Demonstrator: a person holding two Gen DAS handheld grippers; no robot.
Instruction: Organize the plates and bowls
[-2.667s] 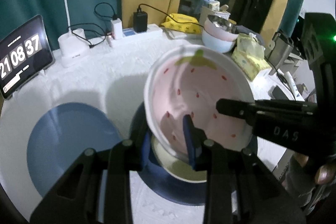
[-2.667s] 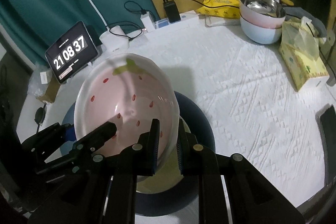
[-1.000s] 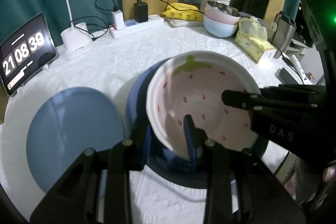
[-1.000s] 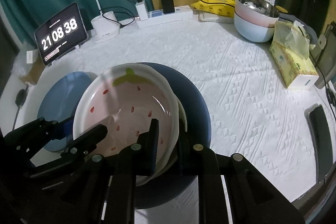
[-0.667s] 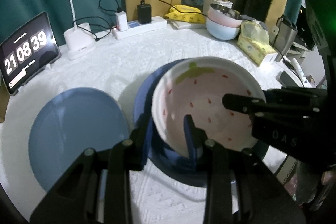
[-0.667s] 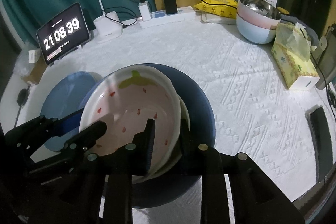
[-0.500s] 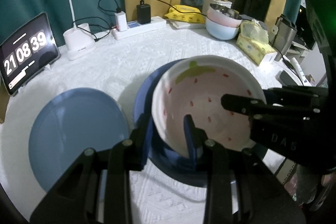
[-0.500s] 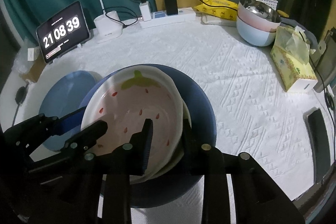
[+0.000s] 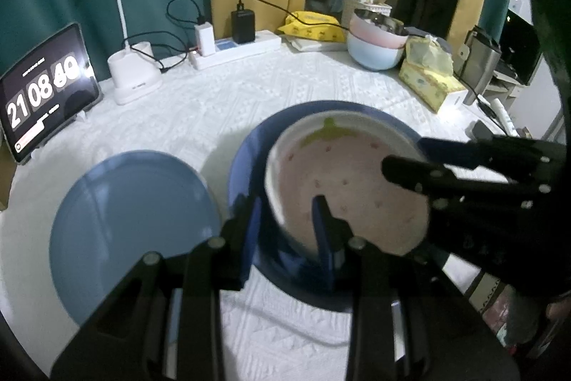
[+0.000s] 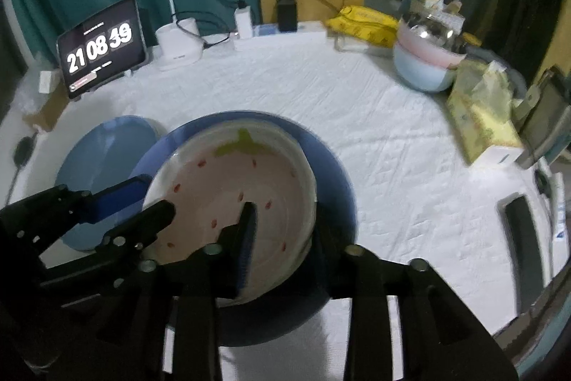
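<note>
So the strawberry bowl, pink inside with red seeds and a green leaf on the far rim, is down in the middle of the big dark blue plate on the bench. From the right wrist cam a second pale rim peeks out just under it at about 3 o'clock. I can't tell what that belongs to.

The left gripper has its fingers straddling the bowl's near rim at roughly 7 o'clock, one inside the bowl and one outside. The gap is narrow and the pads look clamped on the wall.

The right gripper is on the rim around 4 o'clock, also with one finger in and one out. Its fingers have just been opening, and they stand clearly off the rim on both sides, so the rim sits between them but it's not pinched.

A light blue plate lies flat at 9 o'clock of the dark one, just beside it.

Along the far edge of the bench:
- a tablet clock at 10 o'clock
- a white desk lamp next to it
- a power strip at 12
- a stack of pink and pale blue bowls at 1 o'clock
- a tissue box just to the right of the stack
</note>
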